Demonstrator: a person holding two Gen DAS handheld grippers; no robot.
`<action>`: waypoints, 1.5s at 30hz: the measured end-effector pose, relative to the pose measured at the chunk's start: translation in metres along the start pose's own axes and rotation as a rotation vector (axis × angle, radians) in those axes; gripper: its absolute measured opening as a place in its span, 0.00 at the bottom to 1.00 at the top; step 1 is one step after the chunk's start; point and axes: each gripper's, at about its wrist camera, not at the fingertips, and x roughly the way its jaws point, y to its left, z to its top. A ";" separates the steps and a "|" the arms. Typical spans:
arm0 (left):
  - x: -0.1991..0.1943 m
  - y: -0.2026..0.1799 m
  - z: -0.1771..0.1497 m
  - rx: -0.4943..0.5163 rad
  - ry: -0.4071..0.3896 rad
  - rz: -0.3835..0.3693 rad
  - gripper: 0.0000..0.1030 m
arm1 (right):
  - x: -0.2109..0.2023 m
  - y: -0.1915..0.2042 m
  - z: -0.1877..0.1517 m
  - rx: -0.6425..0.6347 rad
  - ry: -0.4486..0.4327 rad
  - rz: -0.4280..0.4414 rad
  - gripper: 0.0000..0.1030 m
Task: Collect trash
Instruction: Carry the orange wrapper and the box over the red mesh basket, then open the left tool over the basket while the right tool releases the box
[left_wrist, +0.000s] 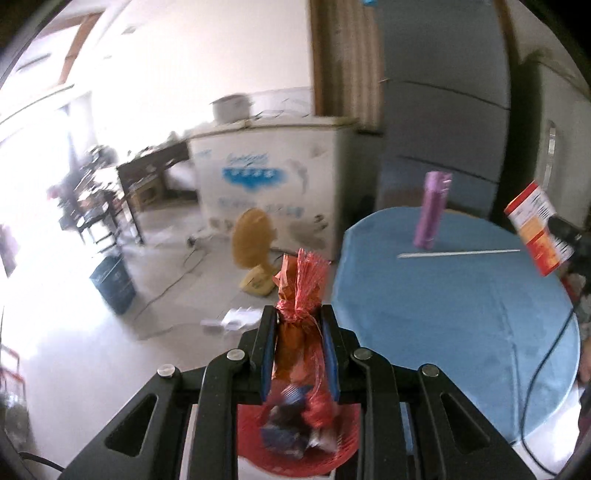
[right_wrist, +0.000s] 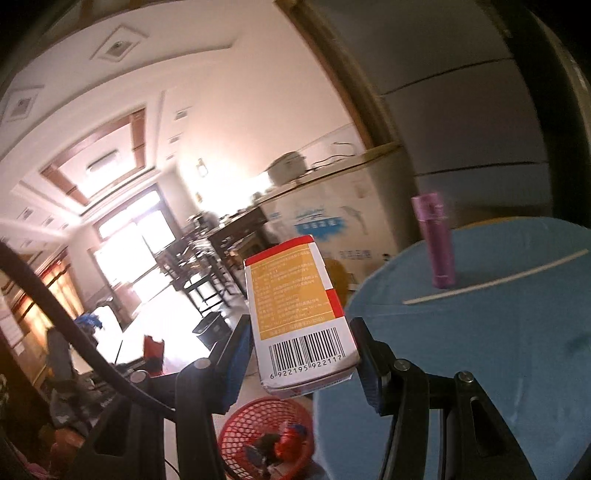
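Observation:
My left gripper (left_wrist: 298, 314) is shut on a crinkled orange-red foil wrapper (left_wrist: 301, 295) and holds it above a red mesh basket (left_wrist: 343, 448) that has several wrappers in it. My right gripper (right_wrist: 301, 332) is shut on a red, orange and white carton with a barcode (right_wrist: 295, 306), held over the same basket (right_wrist: 236, 435) at the table's left edge. The carton also shows in the left wrist view (left_wrist: 535, 229). A purple bottle (left_wrist: 432, 214) (right_wrist: 436, 240) stands on the round blue table (left_wrist: 461, 314) (right_wrist: 498, 332) beside a white straw (left_wrist: 458, 253) (right_wrist: 495, 282).
The basket sits on the floor left of the table. A yellow fan (left_wrist: 253, 254), a white chest freezer (left_wrist: 269, 181), a dark bin (left_wrist: 112, 277) and white paper on the floor (left_wrist: 236, 317) lie beyond. A black cable (left_wrist: 546, 354) crosses the table's right side.

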 end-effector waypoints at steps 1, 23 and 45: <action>0.001 0.008 -0.005 -0.015 0.013 0.018 0.24 | 0.003 0.006 -0.001 -0.005 0.004 0.013 0.54; 0.074 0.028 -0.083 -0.083 0.298 -0.009 0.24 | 0.175 0.024 -0.085 0.109 0.436 0.106 0.54; 0.093 0.018 -0.092 -0.018 0.334 0.025 0.24 | 0.210 0.023 -0.110 0.125 0.516 0.065 0.54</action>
